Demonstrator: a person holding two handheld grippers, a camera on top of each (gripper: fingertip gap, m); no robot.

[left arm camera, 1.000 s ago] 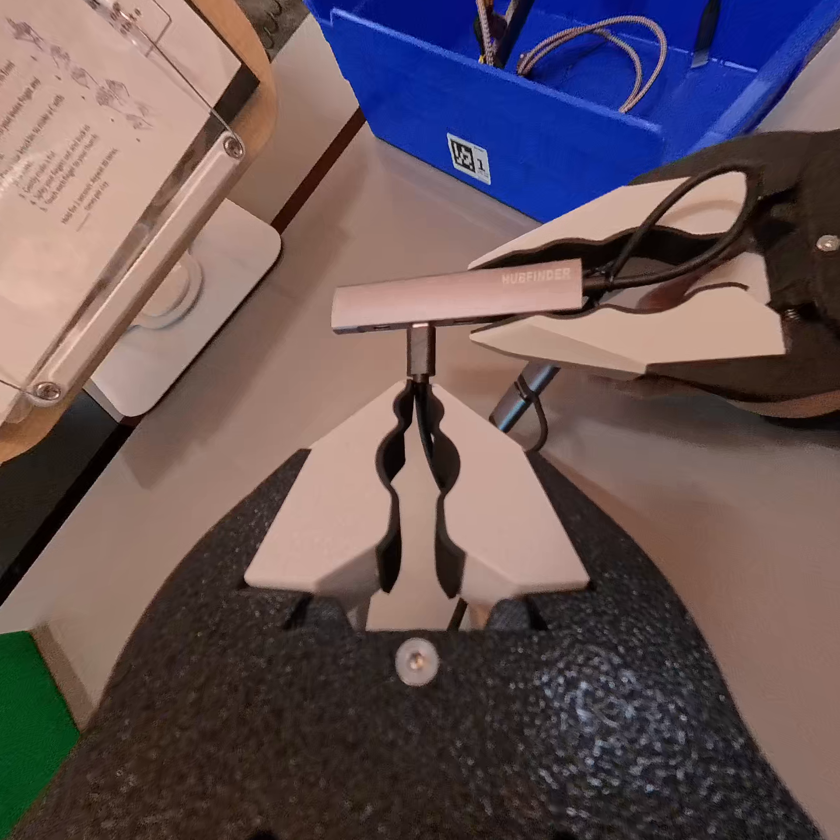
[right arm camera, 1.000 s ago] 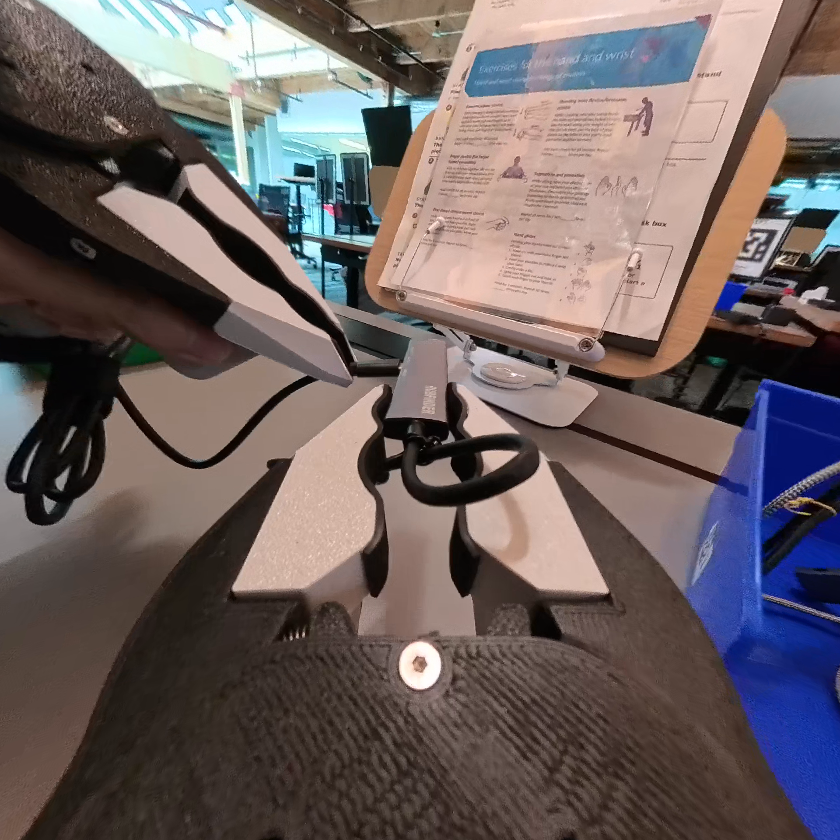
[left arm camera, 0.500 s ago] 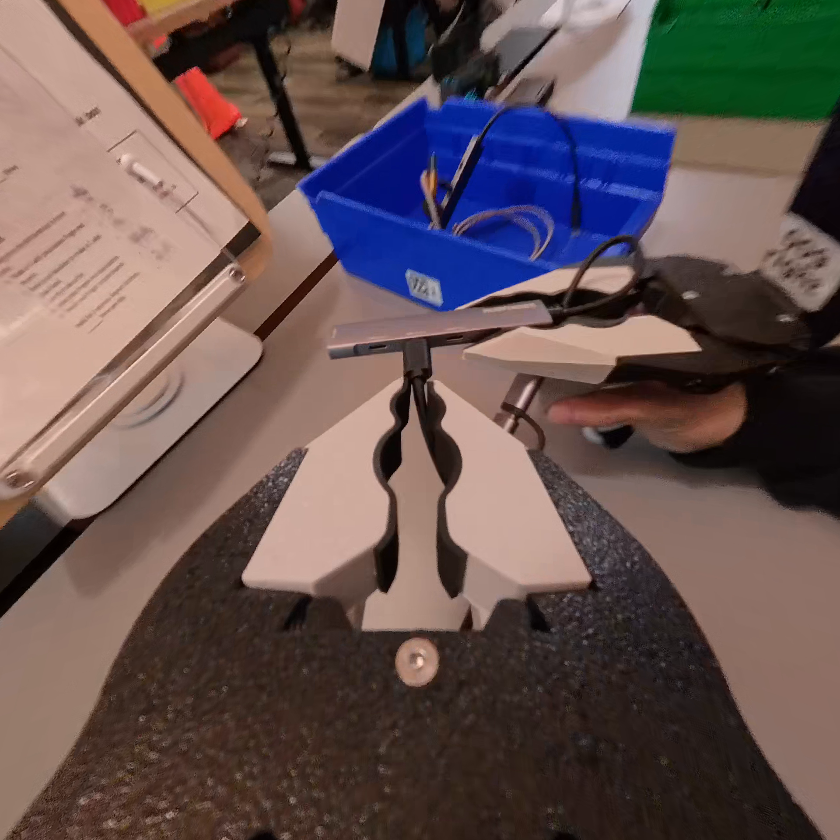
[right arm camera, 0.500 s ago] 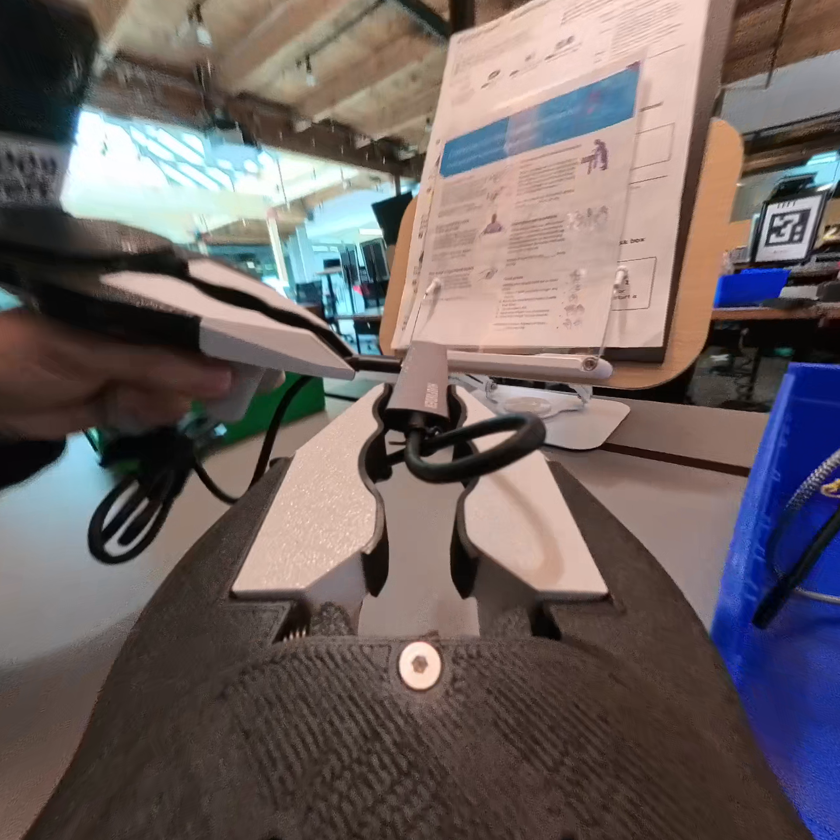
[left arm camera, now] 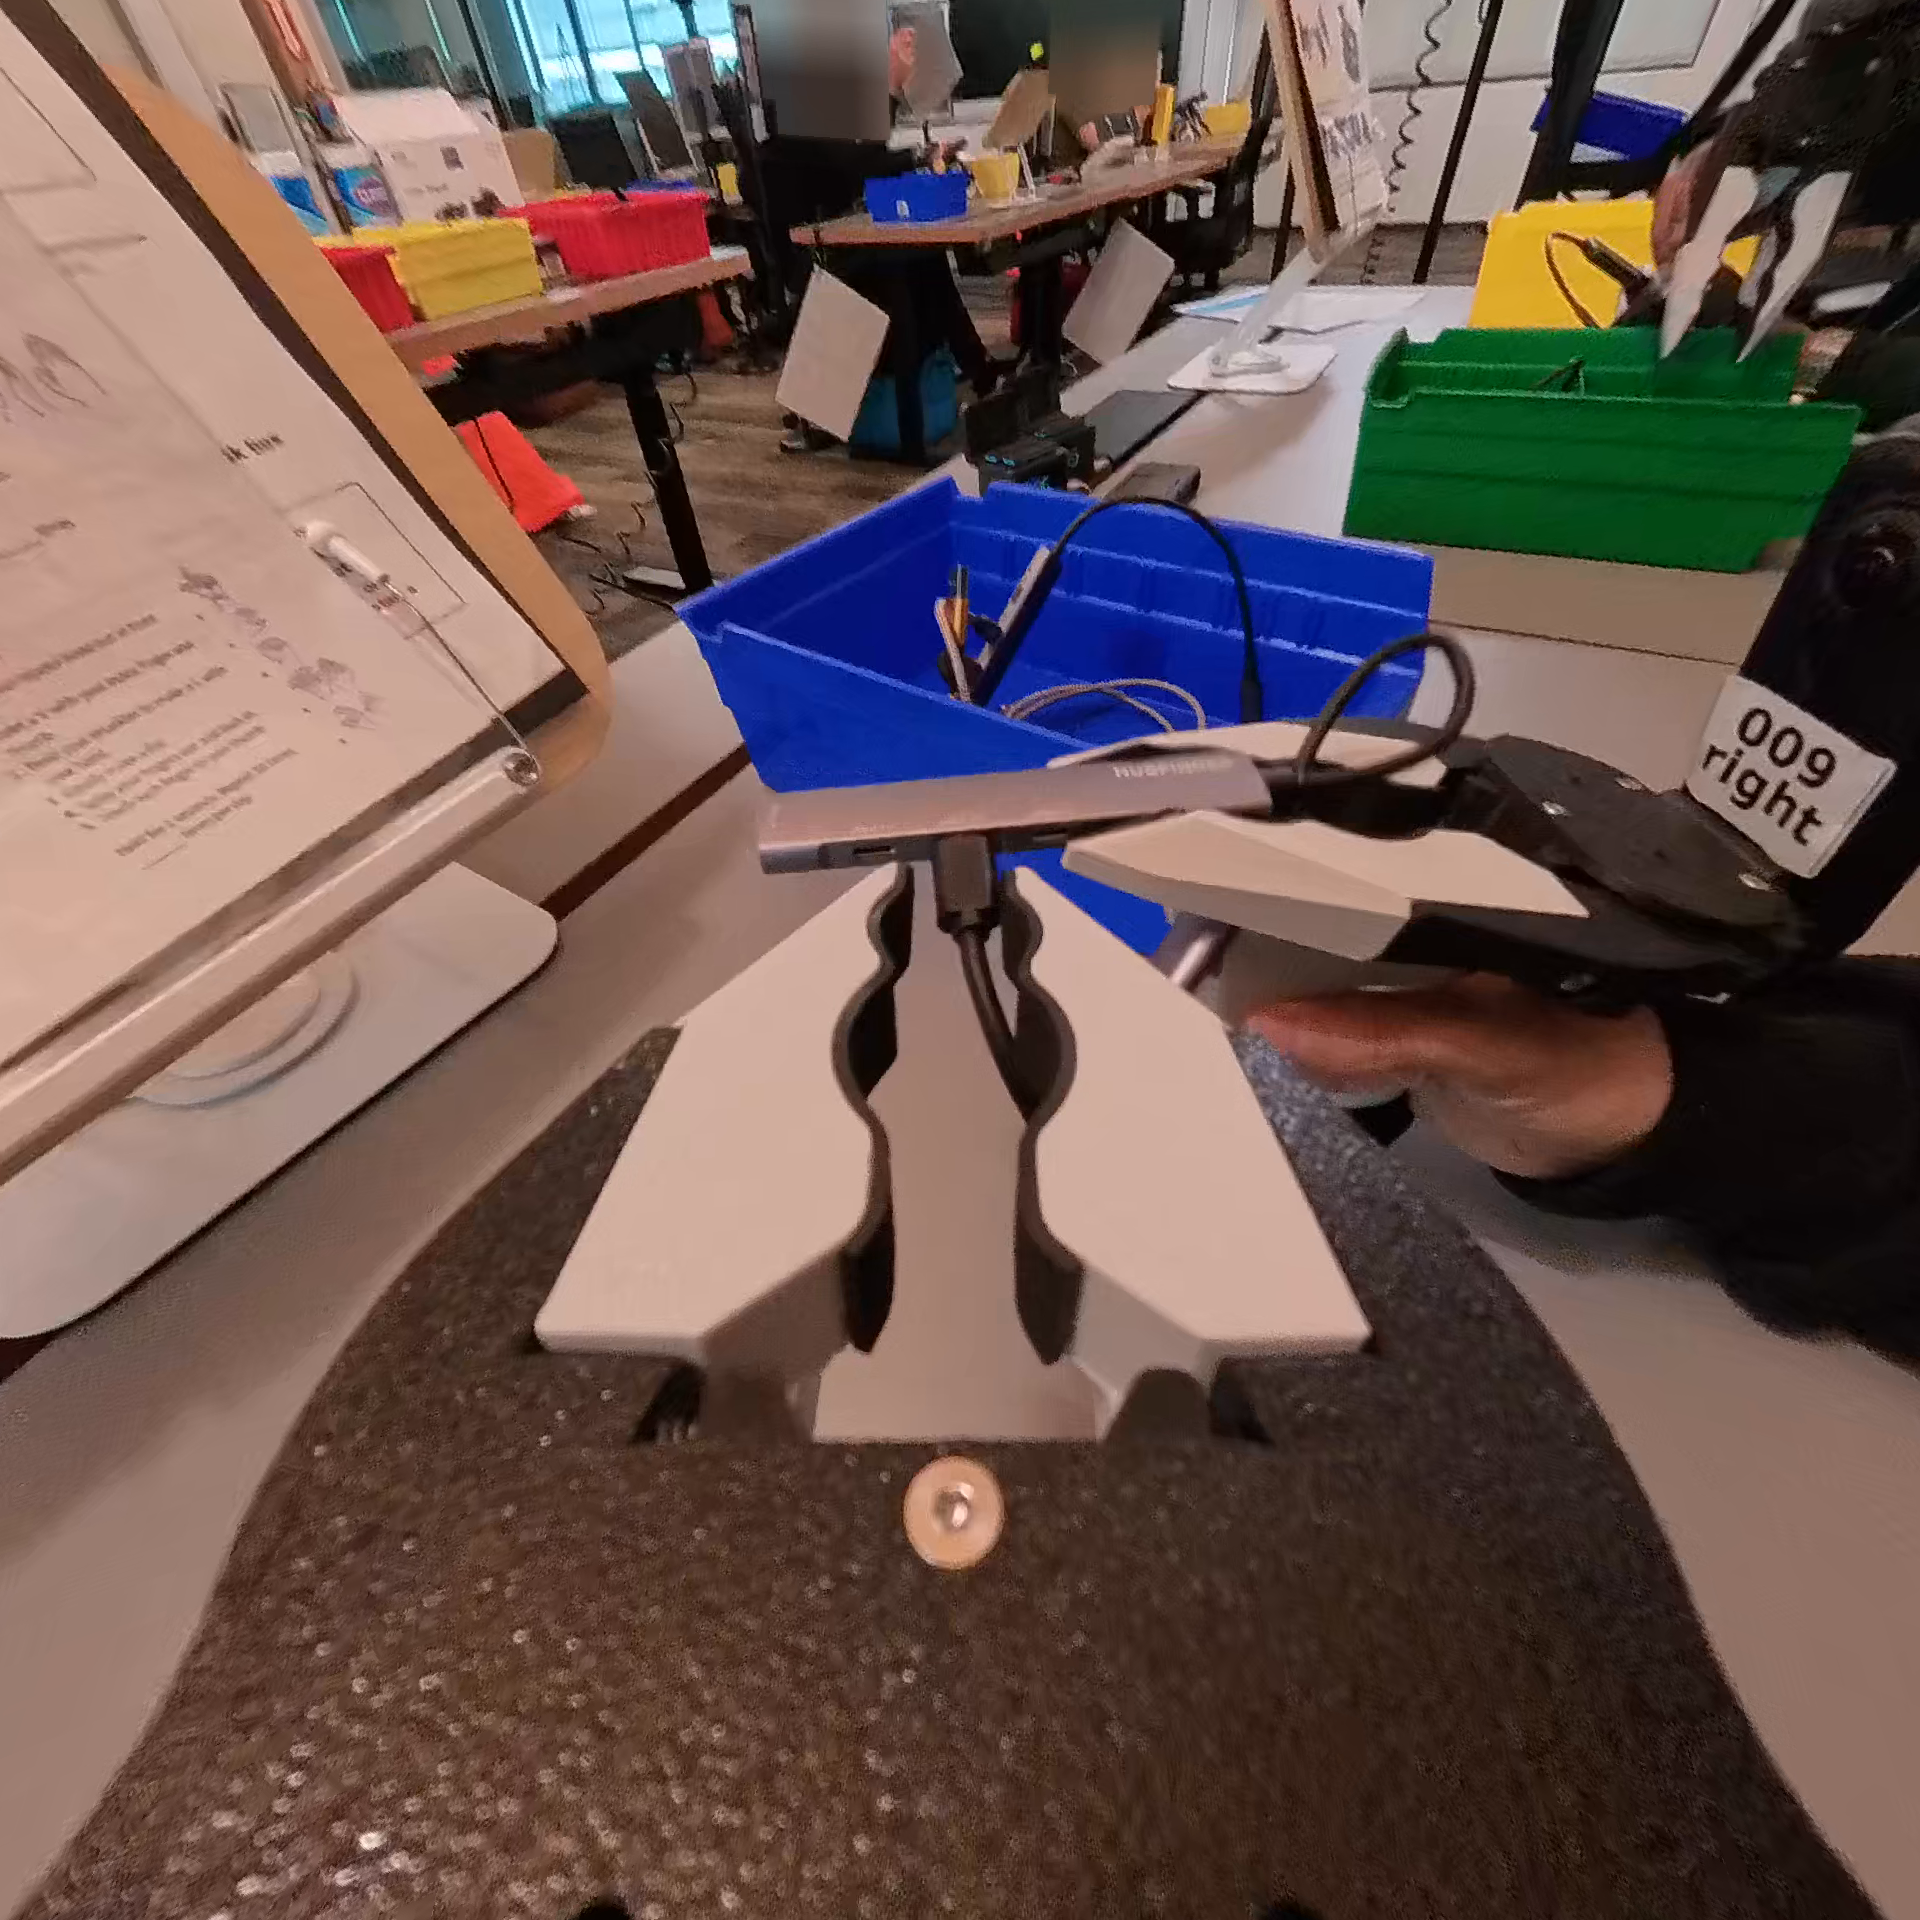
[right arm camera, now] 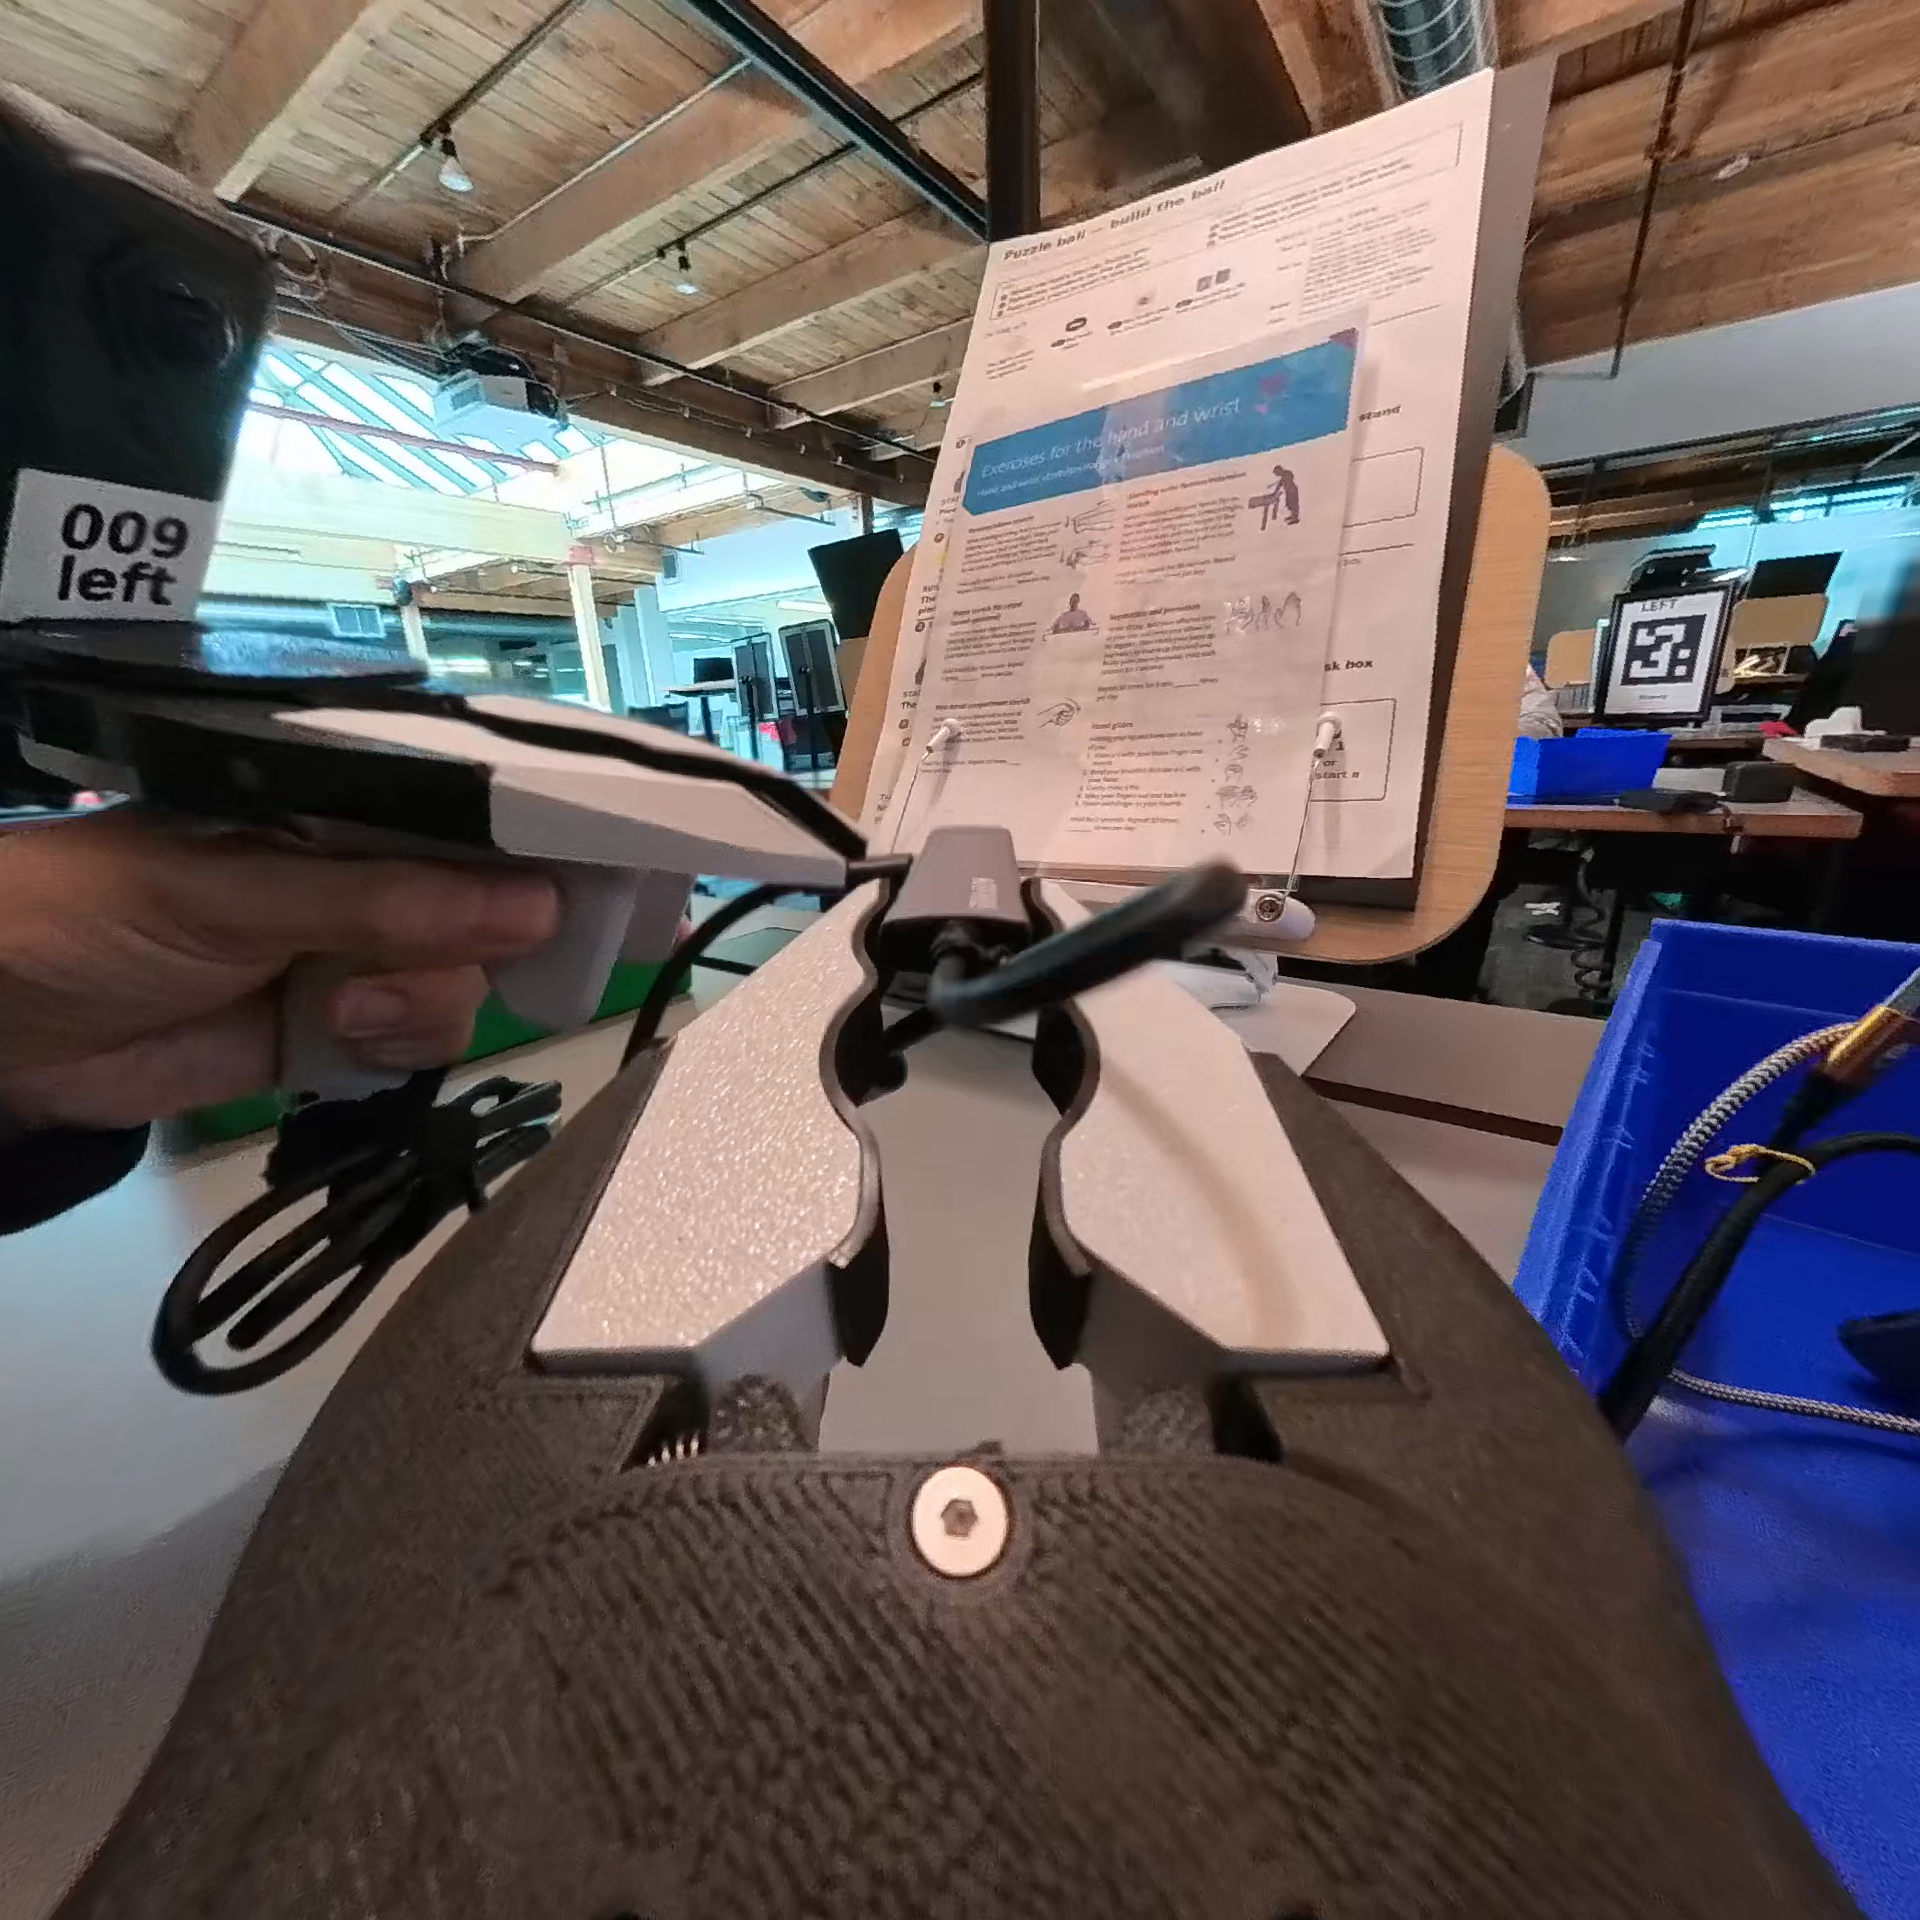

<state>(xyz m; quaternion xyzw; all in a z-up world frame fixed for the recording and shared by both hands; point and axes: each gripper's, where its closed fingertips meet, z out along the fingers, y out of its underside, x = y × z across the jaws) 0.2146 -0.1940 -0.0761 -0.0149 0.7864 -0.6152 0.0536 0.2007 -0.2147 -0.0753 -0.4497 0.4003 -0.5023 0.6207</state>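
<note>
1. Closest to me, the left gripper (left arm camera: 961, 894) is pinched down on a black plug (left arm camera: 964, 868) that sits in a side port of the grey USB hub (left arm camera: 997, 805). Its black cable (left arm camera: 992, 1003) runs back between the fingers.
2. The right gripper (right arm camera: 951, 914) is clamped on the hub's other end, holding it level above the bench (left arm camera: 665, 727). The hub's own short lead (right arm camera: 1081, 951) loops over that gripper.
3. What could go wrong, I reckon: both grippers hold one joined piece, so if the hands drift apart or twist, the plug could bend in the port or pop out. The left gripper has only the plug's small body, so it could slip off too.
4. A coiled black cable bundle (right arm camera: 343, 1195) hangs under the left hand (right arm camera: 208, 977). It might snag on something.
5. Just behind sits a blue bin (left arm camera: 831, 665) with a divider, holding a braided cable (left arm camera: 1107, 698), a black cable and what looks like another hub standing upright.
6. Farther back there's a green bin (left arm camera: 1590, 468); contents hard to tell. The document stand (right arm camera: 1486, 727) is off to the side.
</note>
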